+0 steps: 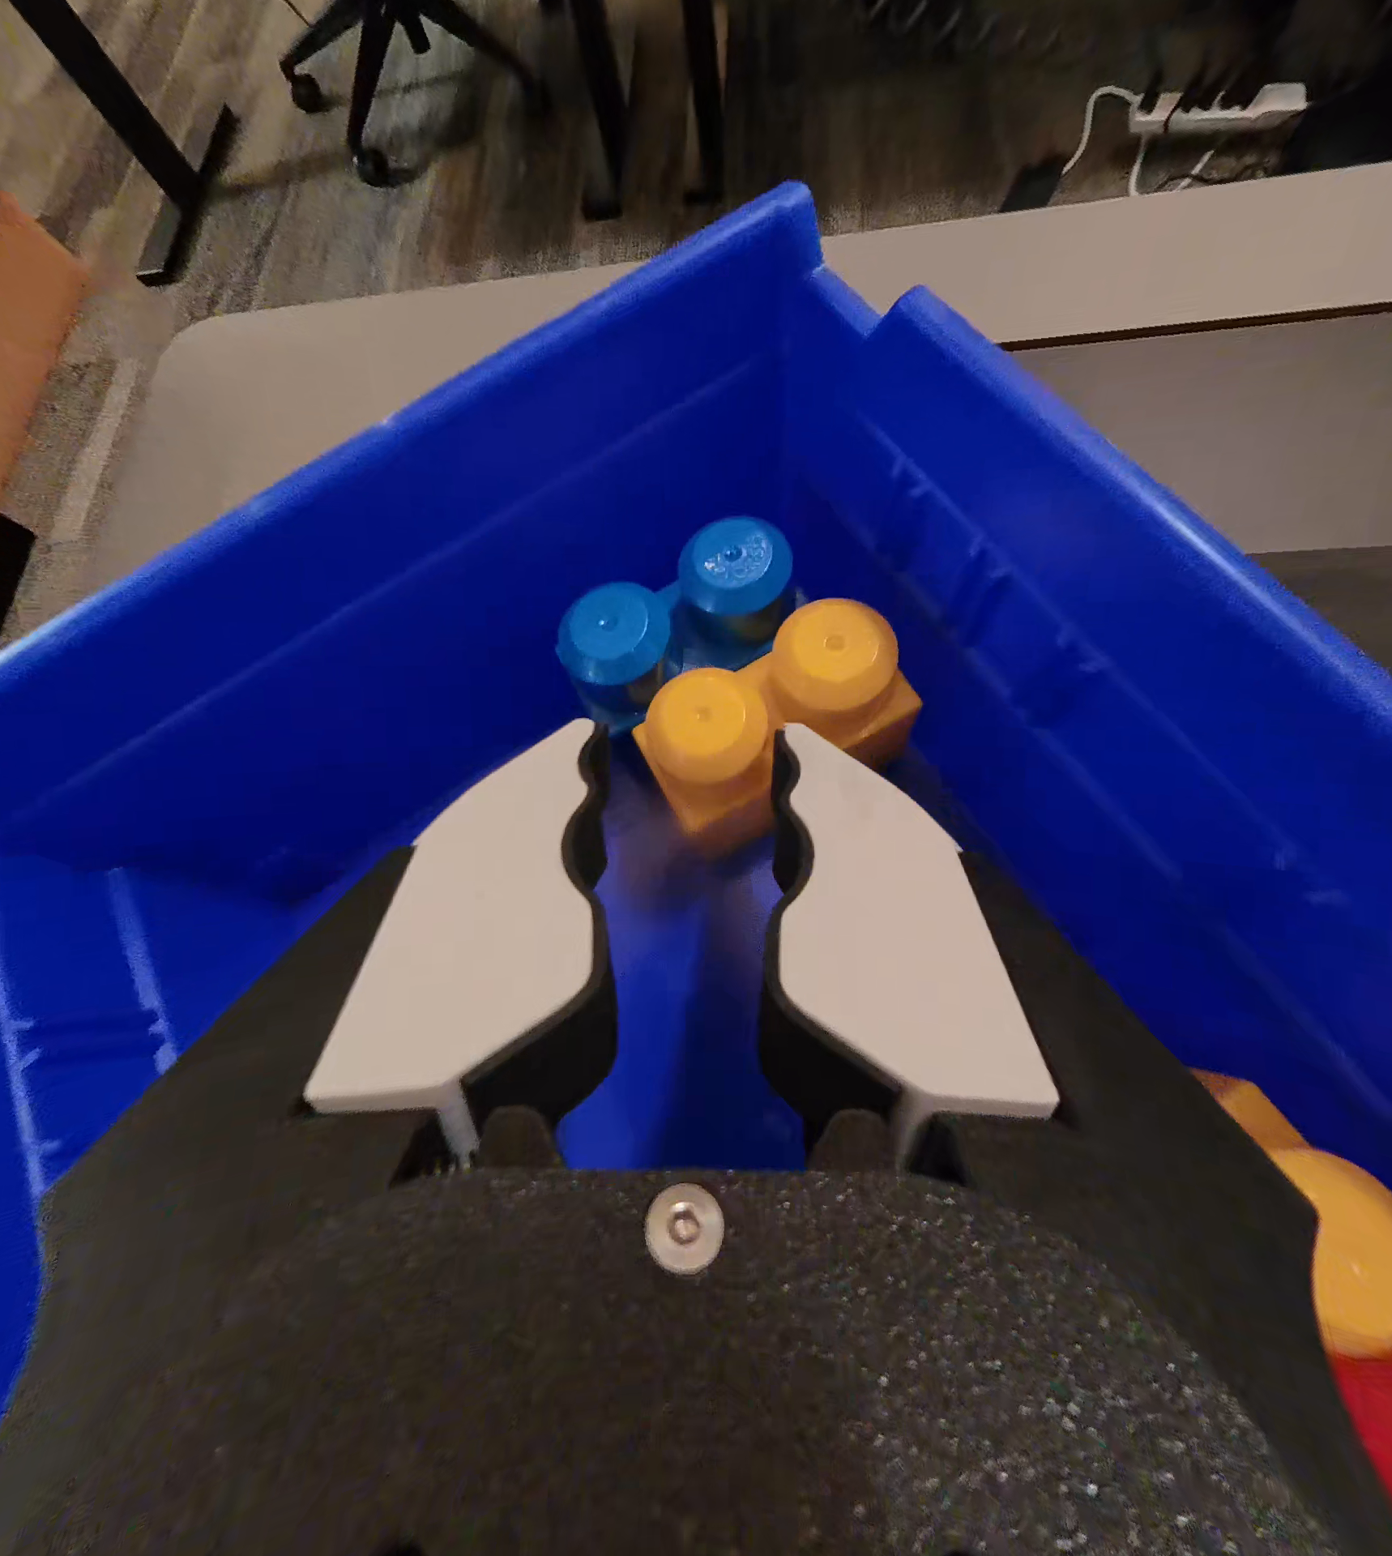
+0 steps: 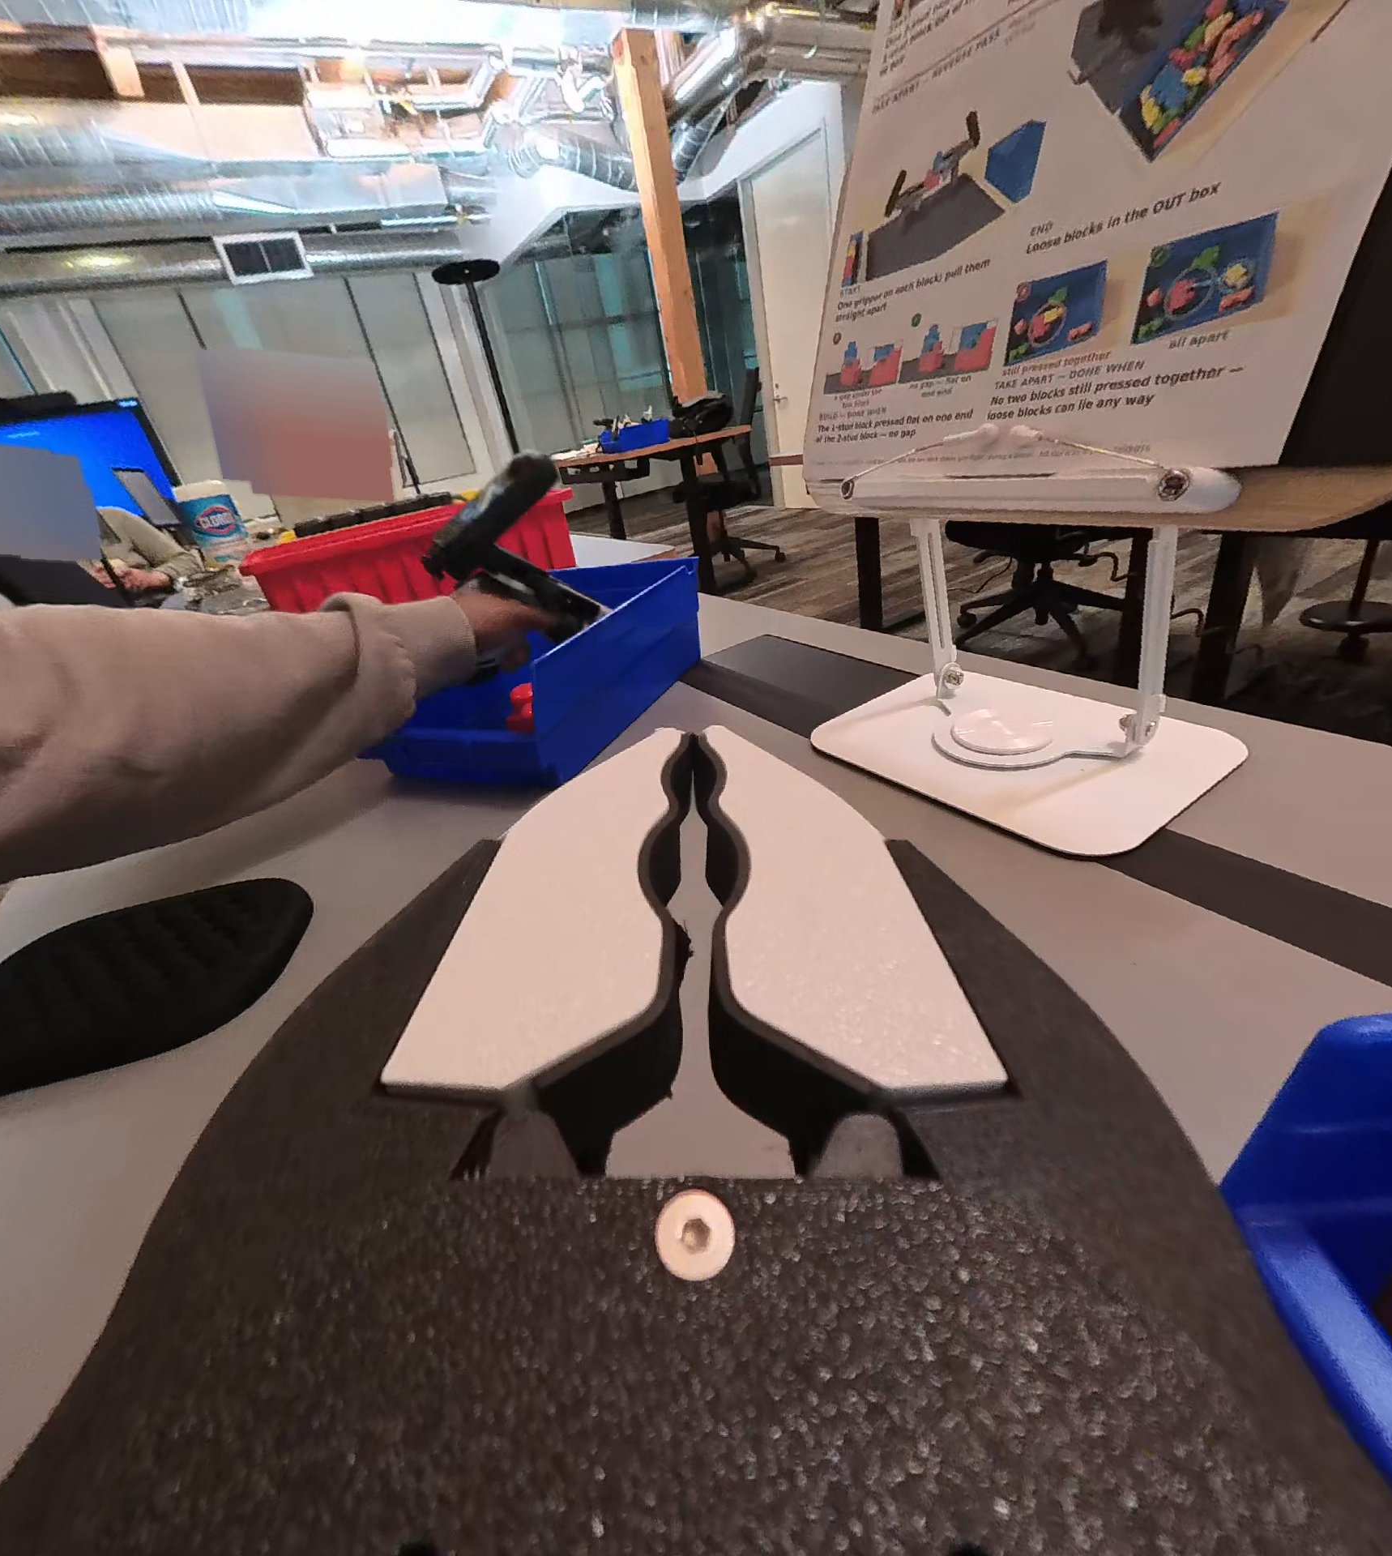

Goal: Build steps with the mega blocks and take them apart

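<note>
Left gripper (image 1: 688, 745) reaches into a blue bin (image 1: 423, 589), jaws apart, a yellow two-stud block (image 1: 777, 716) at its fingertips and a blue block (image 1: 676, 615) just beyond.
Right gripper (image 2: 693, 745) hovers over the grey table (image 2: 1307, 800), jaws together and empty; ahead-left, a sleeved arm (image 2: 154, 716) extends into the bin (image 2: 592, 674).

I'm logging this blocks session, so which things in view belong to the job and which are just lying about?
Job:
- yellow two-stud plastic block
- blue two-stud plastic block
- blue plastic bin
- left hand-held gripper

Lying about:
- white metal stand
- black oval pad
- red plastic bin
</note>
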The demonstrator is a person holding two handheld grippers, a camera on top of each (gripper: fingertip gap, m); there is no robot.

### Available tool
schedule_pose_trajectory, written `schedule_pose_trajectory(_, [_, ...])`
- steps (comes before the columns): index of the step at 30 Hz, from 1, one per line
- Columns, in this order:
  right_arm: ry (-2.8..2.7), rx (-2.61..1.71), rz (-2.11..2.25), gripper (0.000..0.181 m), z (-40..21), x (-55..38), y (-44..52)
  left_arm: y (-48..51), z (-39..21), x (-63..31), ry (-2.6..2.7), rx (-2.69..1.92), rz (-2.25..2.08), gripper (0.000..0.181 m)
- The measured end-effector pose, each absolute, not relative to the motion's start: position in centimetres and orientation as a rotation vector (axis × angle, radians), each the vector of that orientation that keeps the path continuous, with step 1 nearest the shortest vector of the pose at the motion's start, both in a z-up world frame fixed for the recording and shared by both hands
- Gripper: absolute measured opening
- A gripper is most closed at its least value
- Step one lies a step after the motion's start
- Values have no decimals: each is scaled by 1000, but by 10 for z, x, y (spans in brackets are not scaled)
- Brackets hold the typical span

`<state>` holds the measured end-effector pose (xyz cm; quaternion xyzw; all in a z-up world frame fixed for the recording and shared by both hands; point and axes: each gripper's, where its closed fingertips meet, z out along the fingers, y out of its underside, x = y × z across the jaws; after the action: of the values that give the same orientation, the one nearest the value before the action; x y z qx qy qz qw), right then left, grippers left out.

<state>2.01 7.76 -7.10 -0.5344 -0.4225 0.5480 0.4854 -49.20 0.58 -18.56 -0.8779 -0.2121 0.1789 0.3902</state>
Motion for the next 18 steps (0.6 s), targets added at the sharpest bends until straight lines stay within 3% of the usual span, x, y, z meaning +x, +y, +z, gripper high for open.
schedule_pose_trajectory(2, [-1032, -1291, 1338, 0, -69, 21, 77, 12, -190, -493, -517, -2222, 426, 29])
schedule_pose_trajectory(9, [-1063, -1292, 1341, 0, -75, 19, 74, 9, -176, -497, -546, -2182, 417, 30])
schedule_pose_trajectory(13, [-1070, -1281, 1345, 0, -74, 18, 70, 1, -120, -473, -444, -2092, 423, 29])
schedule_pose_trajectory(18, [-1105, -1273, 1325, 0, -74, 14, 62, -9, -54, -367, -166, -2000, 322, 29])
